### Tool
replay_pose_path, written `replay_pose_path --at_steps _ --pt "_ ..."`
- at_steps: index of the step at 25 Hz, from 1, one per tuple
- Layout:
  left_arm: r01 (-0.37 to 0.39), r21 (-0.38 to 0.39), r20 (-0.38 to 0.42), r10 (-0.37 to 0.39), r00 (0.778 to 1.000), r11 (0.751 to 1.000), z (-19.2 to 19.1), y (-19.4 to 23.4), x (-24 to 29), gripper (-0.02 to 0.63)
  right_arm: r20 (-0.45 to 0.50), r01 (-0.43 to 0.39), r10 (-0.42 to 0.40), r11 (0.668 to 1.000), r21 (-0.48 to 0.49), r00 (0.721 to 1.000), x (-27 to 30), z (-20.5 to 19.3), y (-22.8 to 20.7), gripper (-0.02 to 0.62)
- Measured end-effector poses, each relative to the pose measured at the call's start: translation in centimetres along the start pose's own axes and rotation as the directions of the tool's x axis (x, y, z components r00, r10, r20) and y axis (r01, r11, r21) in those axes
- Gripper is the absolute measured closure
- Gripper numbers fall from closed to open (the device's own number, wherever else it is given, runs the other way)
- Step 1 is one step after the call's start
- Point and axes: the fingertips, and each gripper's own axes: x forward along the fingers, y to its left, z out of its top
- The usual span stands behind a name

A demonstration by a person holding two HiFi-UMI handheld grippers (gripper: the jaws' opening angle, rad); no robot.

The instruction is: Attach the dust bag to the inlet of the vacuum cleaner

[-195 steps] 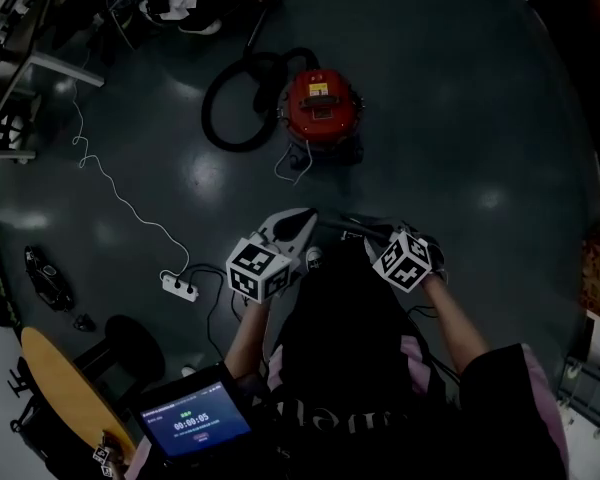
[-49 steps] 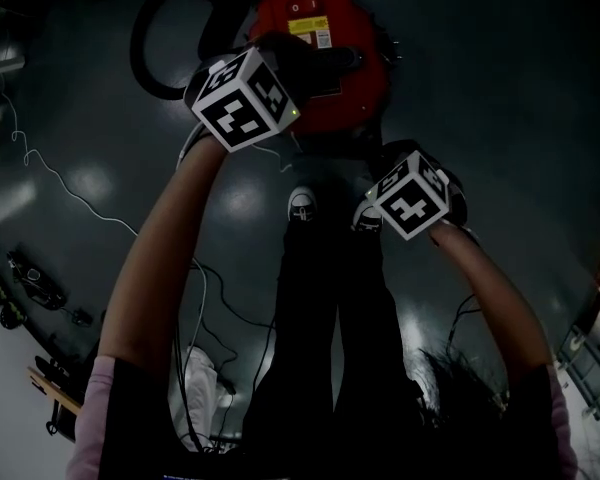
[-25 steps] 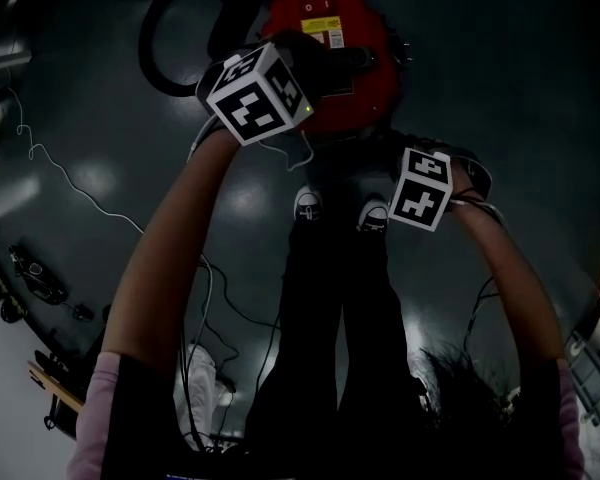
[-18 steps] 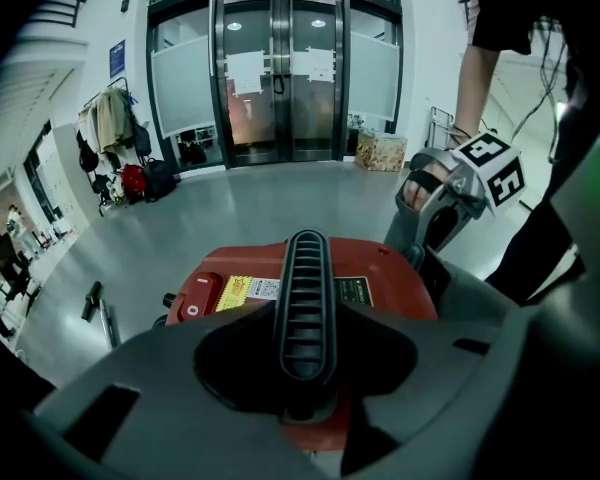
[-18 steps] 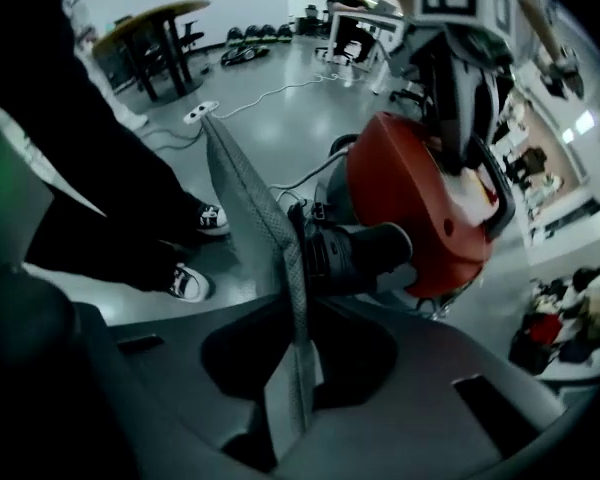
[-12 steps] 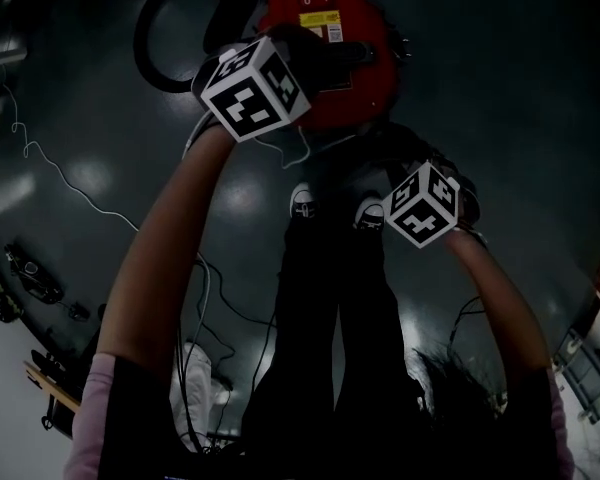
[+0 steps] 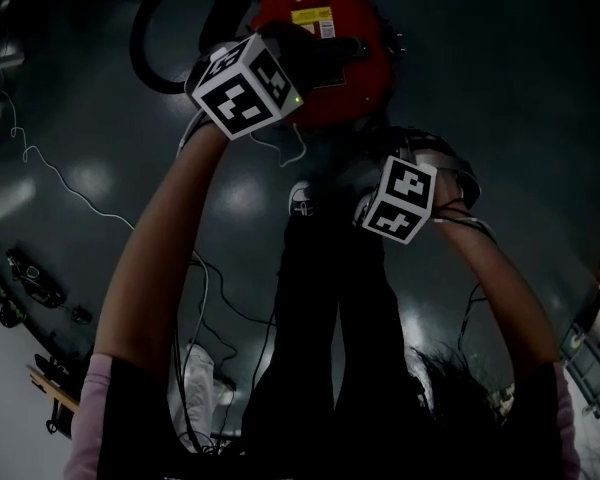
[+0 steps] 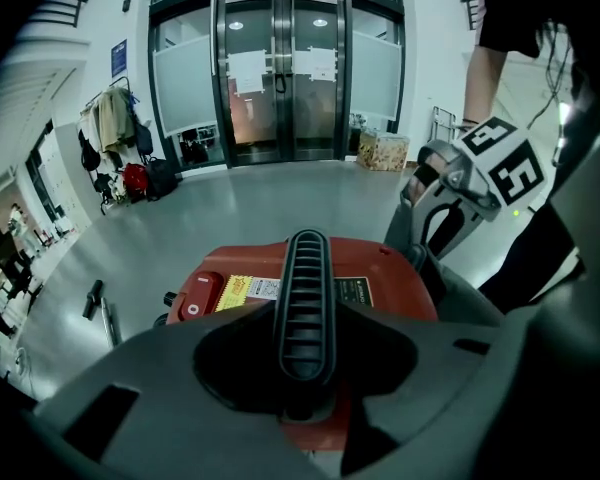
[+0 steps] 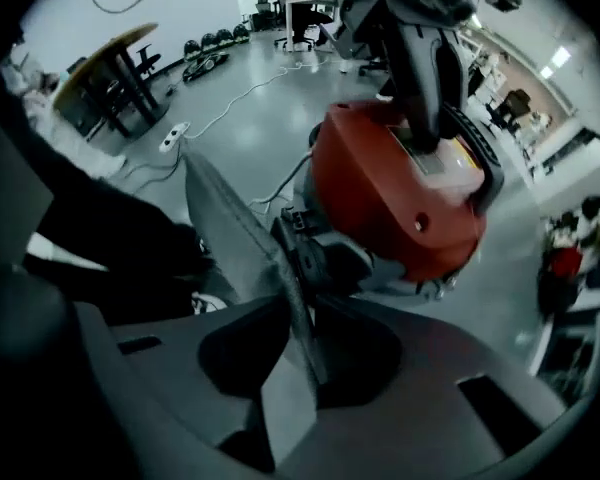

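Vacuum cleaner [image 7: 365,68] sits at top centre of the head view, on a glossy dark grey floor [image 7: 500,118]. The left gripper [image 8: 302,373] is clamped on its carry handle [image 8: 302,278], with the jaws closed against both sides of the bar. Its job appears to be steadying the machine, so it should hold firm while the other gripper works.

At lower centre of the right gripper view, the right gripper [image 9: 302,368] pinches the dust bag [image 9: 235,228]. The bag slants from upper left of centre down into the jaws. Those jaws have just been opening a little, with the bag's edge pressed between them. The bag lies just beside what looks like the inlet [image 9: 305,253], a dark fitting at centre frame, low on the machine. Whether the two touch cannot be told.

To do this step well, the bag's opening probably needs squaring to the fitting and a straight push, not a slanted one. The pinch looks slim, so a firmer hold would guard against a slip.

The cleaner's top is a smooth, shiny red dome over a grey base. The bag is a thin, flat, matte grey sheet, seen edge-on. The handle is black, ribbed and long-oval. The inlet is dark, hard-looking and round.
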Motion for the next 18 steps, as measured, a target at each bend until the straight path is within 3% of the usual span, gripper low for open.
replay_pose_path --at_steps 1,2,4,5,6,7,8,9,10,11,12,18 --pt "0.000 -0.002 -0.002 0.000 1.000 1.000 -0.1 0.0 0.0 0.466 0.019 -0.039 0.038 0.997 0.067 0.999 0.1 0.0 -0.1 0.512" --pt "0.001 -0.004 -0.004 -0.001 1.000 1.000 -0.1 0.0 0.1 0.466 0.068 -0.111 0.099 0.971 0.214 0.993 0.2 -0.3 -0.3 0.509" --pt "0.002 -0.005 -0.003 -0.002 1.000 1.000 0.1 0.0 0.2 0.466 0.182 -0.241 0.172 0.838 0.489 0.968 0.2 -0.9 -0.8 0.502" --pt "0.002 -0.005 -0.001 -0.002 1.000 1.000 0.1 0.0 0.2 0.466 0.213 -0.267 0.176 0.789 0.553 0.961 0.1 -1.1 -1.0 0.500" --pt "0.001 -0.004 0.000 -0.001 1.000 1.000 0.2 0.0 0.1 0.466 0.219 -0.265 0.168 0.781 0.566 0.961 0.1 -1.0 -1.1 0.500" --pt "0.001 -0.002 0.000 -0.001 1.000 1.000 0.1 0.0 0.1 0.466 0.200 -0.236 0.151 0.818 0.525 0.968 -0.1 -0.8 -1.1 0.500" --pt "0.002 -0.002 -0.001 -0.002 1.000 1.000 0.0 0.1 0.0 0.466 0.163 -0.184 0.124 0.885 0.428 0.979 -0.2 -0.5 -0.9 0.499" --pt "0.003 -0.001 -0.002 -0.003 1.000 1.000 0.0 0.0 0.0 0.466 0.120 -0.121 0.090 0.949 0.289 0.989 -0.2 -0.3 -0.7 0.500" --pt "0.005 0.000 -0.003 -0.005 1.000 1.000 0.0 0.0 0.0 0.466 0.084 -0.070 0.057 0.985 0.156 0.995 -0.2 -0.2 -0.5 0.502" --pt "0.007 0.000 -0.003 -0.007 1.000 1.000 0.0 0.0 0.1 0.466 0.062 -0.044 0.040 0.996 0.078 0.997 -0.1 -0.3 -0.3 0.502" --pt "0.011 0.000 -0.001 -0.011 1.000 1.000 0.1 0.0 0.2 0.466 0.050 -0.044 0.041 0.997 0.059 0.998 0.0 -0.5 -0.3 0.502" --pt "0.016 -0.051 0.015 -0.015 1.000 0.999 0.1 0.0 -0.1 0.462 0.022 -0.111 0.109 0.983 0.146 0.994 0.1 -1.5 0.2 0.465"
